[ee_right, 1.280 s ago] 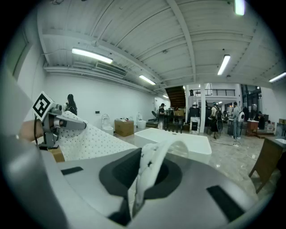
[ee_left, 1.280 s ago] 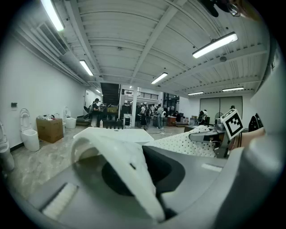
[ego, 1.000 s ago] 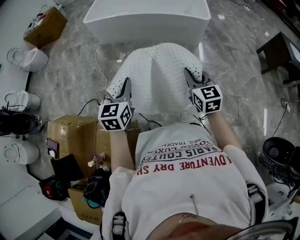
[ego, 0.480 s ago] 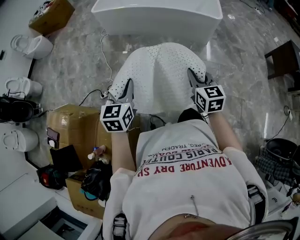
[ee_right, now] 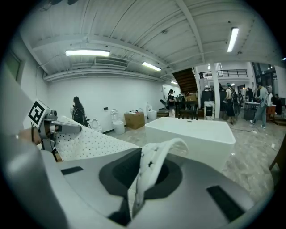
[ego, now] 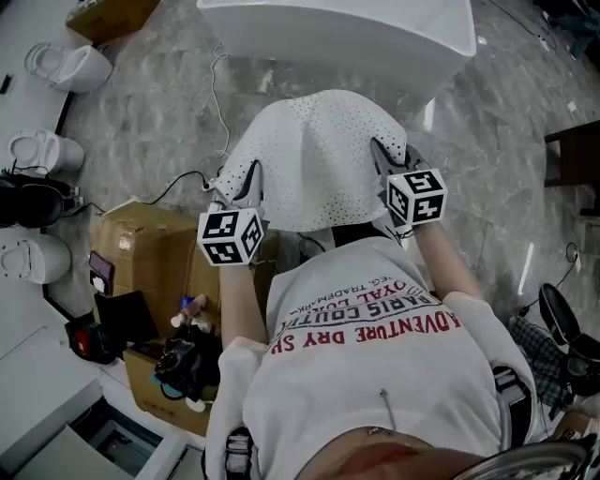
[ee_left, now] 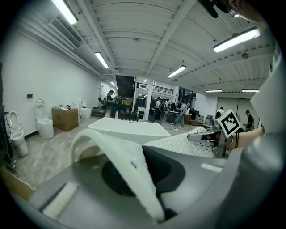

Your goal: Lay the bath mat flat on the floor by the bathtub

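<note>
While the person leaned forward in a white printed shirt, both arms reached out ahead of the body. The left gripper was clamped on the left edge of the bath mat; the left gripper view showed a white fold pinched tight between its jaws. The right gripper was likewise clenched on the mat's right edge, with a thin dotted fold caught between the closed jaws in the right gripper view. The mat was white with small dark dots. It was stretched between the two grippers and humped in the middle, not lying flat. Its far edge hung toward the tub, and I could not tell whether that edge touched the floor. A cardboard box sat at the person's left side. Grey marble floor lay beyond it, with a cable running across. Toilets lined the left wall. The white bathtub stood farthest, just past the mat.
</note>
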Action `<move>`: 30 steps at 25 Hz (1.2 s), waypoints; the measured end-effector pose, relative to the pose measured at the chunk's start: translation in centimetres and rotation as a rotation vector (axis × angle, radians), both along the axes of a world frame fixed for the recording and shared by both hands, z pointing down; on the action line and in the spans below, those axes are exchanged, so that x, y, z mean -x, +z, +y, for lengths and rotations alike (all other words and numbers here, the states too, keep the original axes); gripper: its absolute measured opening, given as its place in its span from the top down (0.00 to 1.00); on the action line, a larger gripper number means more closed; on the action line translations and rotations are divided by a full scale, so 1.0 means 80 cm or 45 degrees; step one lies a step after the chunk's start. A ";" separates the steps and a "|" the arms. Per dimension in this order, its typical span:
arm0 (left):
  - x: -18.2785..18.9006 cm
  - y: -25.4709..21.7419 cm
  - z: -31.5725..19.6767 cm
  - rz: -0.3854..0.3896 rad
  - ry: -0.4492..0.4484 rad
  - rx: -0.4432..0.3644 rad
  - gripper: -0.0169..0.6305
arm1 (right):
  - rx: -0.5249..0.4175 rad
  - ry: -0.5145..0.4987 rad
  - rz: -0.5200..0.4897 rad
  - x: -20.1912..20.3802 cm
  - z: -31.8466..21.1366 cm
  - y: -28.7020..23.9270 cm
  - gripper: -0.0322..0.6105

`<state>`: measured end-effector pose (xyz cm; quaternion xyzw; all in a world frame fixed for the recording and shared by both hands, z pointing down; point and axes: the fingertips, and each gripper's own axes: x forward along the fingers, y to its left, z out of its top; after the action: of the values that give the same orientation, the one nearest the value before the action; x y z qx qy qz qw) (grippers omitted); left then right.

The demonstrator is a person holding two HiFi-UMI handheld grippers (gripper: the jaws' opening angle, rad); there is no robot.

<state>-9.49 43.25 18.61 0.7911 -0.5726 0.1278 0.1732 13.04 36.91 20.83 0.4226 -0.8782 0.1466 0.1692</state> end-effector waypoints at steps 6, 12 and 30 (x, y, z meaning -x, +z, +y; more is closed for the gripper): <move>0.019 0.009 -0.130 0.003 -0.035 0.050 0.94 | 0.053 -0.033 -0.001 0.016 -0.139 0.010 0.92; 0.035 0.026 -0.261 0.003 -0.046 0.088 0.94 | 0.095 -0.035 0.008 0.026 -0.268 0.025 0.92; 0.093 0.113 -0.591 0.030 0.353 0.343 0.94 | 0.339 0.400 0.009 0.057 -0.520 0.095 0.92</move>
<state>-16.89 -4.00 27.66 0.8335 -0.4336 0.2169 0.2649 8.50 -4.72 28.41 0.5287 -0.7739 0.2844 0.2017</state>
